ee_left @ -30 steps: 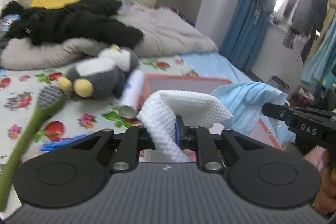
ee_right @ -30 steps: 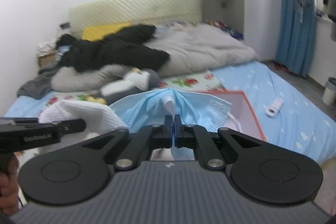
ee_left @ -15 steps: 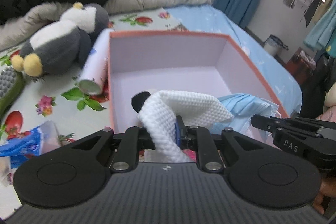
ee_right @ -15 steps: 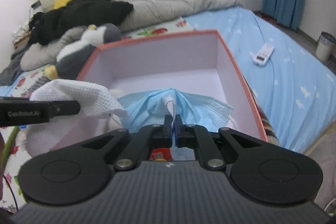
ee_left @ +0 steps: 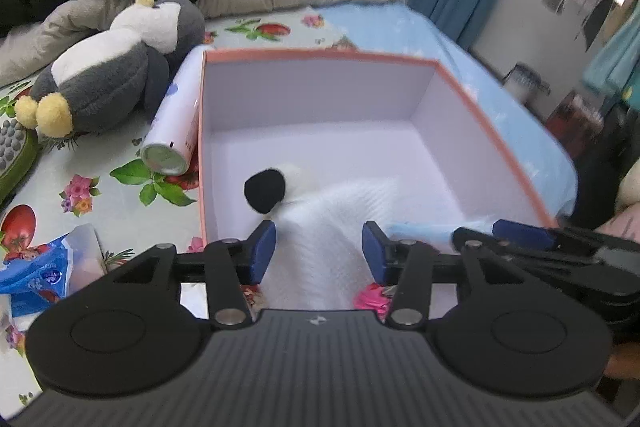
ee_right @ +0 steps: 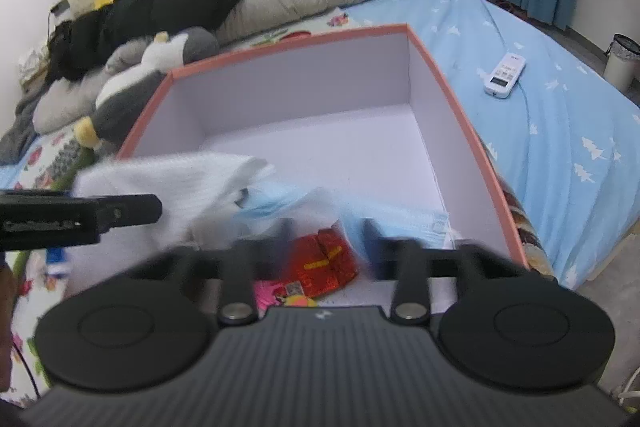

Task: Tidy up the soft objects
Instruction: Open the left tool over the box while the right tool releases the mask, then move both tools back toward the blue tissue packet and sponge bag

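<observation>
Left wrist view: my left gripper [ee_left: 319, 253] has its blue-padded fingers spread apart, and the white cloth [ee_left: 332, 227] lies between them, touching neither pad that I can see. Cloth is a soft waffle-textured knit, blurred in this frame, draped over the near wall of the box [ee_left: 472, 99] and down into it. Box is square, rigid card, salmon-pink outside and rim, pale lilac matt inside. A small round black-and-white fuzzy thing [ee_left: 266, 189] sits on the box floor just beside the cloth's far-left edge.

Right wrist view: my right gripper [ee_right: 326, 241] is motion-blurred; its fingers look parted. The light-blue face mask [ee_right: 400, 221], thin pleated non-woven fabric, lies loose inside the near part of the box [ee_right: 440, 75], next to the white cloth [ee_right: 168, 183]. Under the gripper, a shiny red foil packet [ee_right: 326, 261] lies on the box floor.

Outside the box on the floral sheet: a plush penguin [ee_left: 116, 67], grey and white pile with yellow feet, and a smooth white cylindrical can [ee_left: 176, 123] lying against the box's left wall. A white remote [ee_right: 504, 75] rests on the blue bedsheet, well apart.
</observation>
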Tool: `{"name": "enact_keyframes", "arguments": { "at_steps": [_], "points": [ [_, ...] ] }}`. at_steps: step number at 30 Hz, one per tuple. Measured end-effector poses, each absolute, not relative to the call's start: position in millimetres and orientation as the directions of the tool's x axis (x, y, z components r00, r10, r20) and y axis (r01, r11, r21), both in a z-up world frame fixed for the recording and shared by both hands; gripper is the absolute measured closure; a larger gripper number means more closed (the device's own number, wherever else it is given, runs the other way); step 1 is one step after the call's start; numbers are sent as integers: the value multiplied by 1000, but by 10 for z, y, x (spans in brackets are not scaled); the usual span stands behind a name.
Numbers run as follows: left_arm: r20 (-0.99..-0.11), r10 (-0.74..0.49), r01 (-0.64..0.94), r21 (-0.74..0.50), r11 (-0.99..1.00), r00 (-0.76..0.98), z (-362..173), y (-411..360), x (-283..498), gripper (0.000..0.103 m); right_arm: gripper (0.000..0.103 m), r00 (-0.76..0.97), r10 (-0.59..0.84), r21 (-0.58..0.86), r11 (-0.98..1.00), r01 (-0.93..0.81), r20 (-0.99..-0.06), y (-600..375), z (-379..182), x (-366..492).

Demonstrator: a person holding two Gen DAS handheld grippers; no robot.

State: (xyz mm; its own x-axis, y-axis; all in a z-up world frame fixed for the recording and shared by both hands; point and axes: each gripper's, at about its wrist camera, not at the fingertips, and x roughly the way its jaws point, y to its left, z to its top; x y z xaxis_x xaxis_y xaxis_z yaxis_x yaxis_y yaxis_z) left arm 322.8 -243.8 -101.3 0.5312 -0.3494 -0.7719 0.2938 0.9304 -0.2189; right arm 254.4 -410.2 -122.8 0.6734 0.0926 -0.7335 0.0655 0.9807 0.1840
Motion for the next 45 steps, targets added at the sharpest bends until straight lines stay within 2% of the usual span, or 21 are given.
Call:
{"name": "enact_keyframes", "arguments": {
  "at_steps": [9,23,33,45],
  "points": [
    [-699,-330,298,-172,939,635,-462,-2204,2843,49,46,750,75,176,983,56,-658,-3998,-734,2291],
    [-594,-294,238,-172,956,749,222,-1544,1968,49,46,847,165,215,975,-61,-505,-3513,-4,1700],
    [-580,-212,152,-151,977,786,292,-1153,1531,49,46,834,265,232,958,-170,-484,-3202,76,1443],
    [-623,-145,57,-159,986,768,-11,-731,1256,49,46,771,349,243,936,-256,-532,-2766,-160,1365]
  ]
}}
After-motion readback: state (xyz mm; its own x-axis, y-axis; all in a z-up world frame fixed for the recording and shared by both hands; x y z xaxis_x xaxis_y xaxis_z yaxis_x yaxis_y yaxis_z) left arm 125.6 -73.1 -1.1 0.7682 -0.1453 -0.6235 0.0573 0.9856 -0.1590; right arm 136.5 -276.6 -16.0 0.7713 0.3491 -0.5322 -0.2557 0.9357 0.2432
